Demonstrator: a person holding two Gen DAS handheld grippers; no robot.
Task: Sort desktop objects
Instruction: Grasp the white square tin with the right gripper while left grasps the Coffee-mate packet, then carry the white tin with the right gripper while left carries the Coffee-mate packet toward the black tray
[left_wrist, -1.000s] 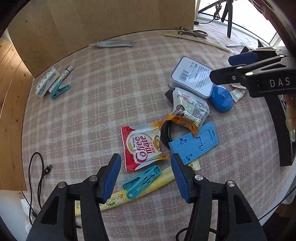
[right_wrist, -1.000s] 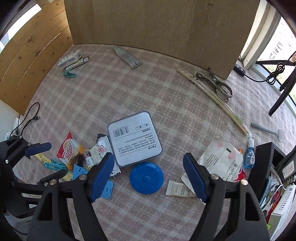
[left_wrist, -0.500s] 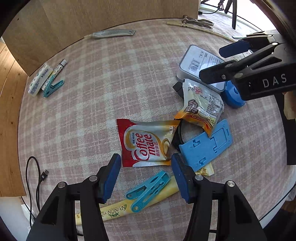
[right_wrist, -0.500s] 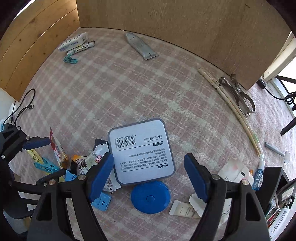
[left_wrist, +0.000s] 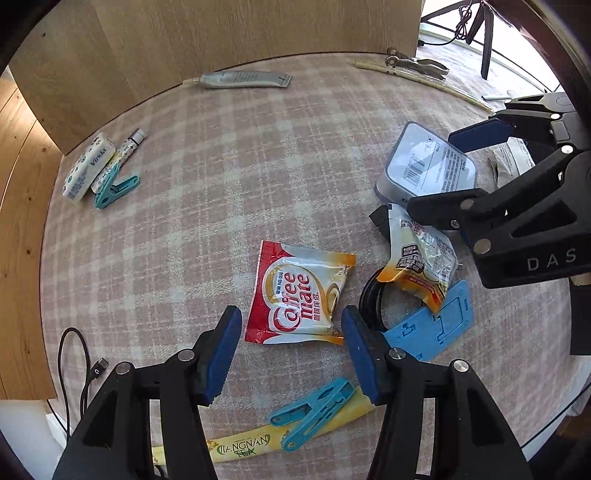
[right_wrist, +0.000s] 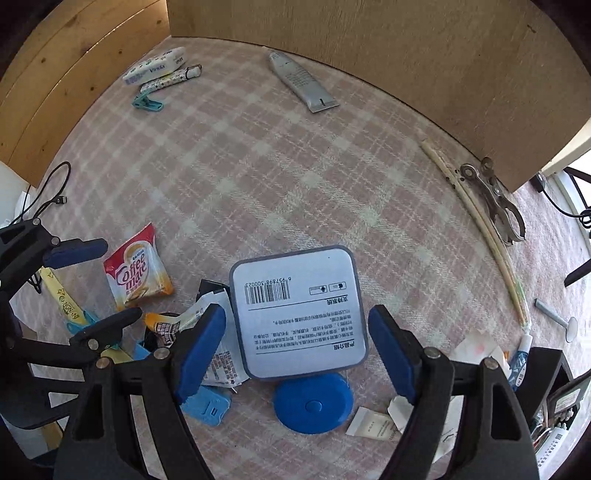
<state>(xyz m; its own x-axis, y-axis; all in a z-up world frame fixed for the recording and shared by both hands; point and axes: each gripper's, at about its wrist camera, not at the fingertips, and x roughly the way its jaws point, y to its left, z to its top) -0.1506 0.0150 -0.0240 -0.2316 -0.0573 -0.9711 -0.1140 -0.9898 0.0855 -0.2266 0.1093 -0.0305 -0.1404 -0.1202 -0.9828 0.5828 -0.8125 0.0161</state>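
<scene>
A red and white Coffee mate sachet (left_wrist: 299, 291) lies flat on the checked cloth. My left gripper (left_wrist: 290, 315) points down over its lower edge; the jaws are closing, and the pads do not touch it. My right gripper (right_wrist: 297, 317) stands open and wide, straddling a grey square box (right_wrist: 295, 310) without touching it. Just below the box lies a round blue tape measure (right_wrist: 312, 402). A snack packet (left_wrist: 417, 258), a black cable coil (left_wrist: 371, 299) and a blue phone stand (left_wrist: 436, 325) are piled between sachet and box.
A teal clip (left_wrist: 314, 410) rests on a yellow tea stick (left_wrist: 240, 448) by the near edge. Tissue pack (left_wrist: 88, 166), patterned tube and another clip lie far left; a grey tube (left_wrist: 240, 79) lies by the wooden board. Pliers (right_wrist: 495, 199) and chopsticks sit far right.
Both grippers came forward and slightly down. The sachet now sits at the left jaws, which narrowed a little. The right jaws moved from over the tape measure to around the grey box.
</scene>
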